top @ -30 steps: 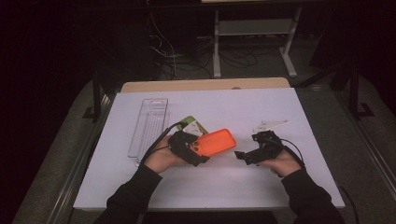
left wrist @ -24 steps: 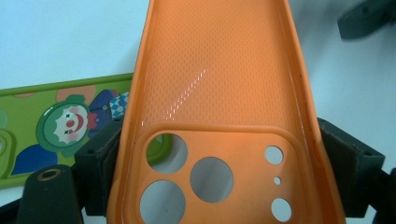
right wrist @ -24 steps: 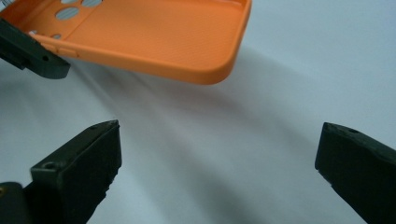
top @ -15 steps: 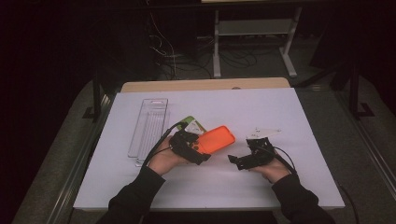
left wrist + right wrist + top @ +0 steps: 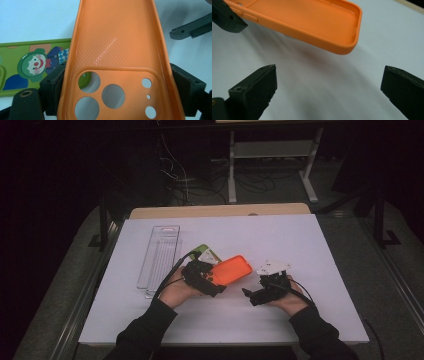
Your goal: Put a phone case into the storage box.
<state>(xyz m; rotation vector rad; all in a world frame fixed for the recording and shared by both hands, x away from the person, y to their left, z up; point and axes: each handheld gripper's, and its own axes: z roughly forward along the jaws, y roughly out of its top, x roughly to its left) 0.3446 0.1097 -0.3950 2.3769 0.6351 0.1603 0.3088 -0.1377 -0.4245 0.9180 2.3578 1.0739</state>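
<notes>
An orange phone case (image 5: 231, 270) hangs tilted above the white mat, my left gripper (image 5: 216, 281) shut on its camera end. In the left gripper view the case (image 5: 117, 37) has its hollow side facing me, and the gripper (image 5: 120, 85) has both jaws pressed on the case's long edges. My right gripper (image 5: 252, 297) sits just right of the case, its jaws wide open. In the right gripper view this gripper (image 5: 329, 80) has bare mat between its jaws, and the case's free end (image 5: 312, 20) floats above and ahead.
A green phone case with a clown print (image 5: 30, 65) lies flat on the mat behind the left gripper, also visible as a green edge (image 5: 202, 250). A clear plastic tray (image 5: 160, 255) lies at the left. The white mat (image 5: 300, 240) covers the table.
My right gripper has moved left and a little toward the person, closing in on the orange case's free end. The left gripper has kept the case almost still.
</notes>
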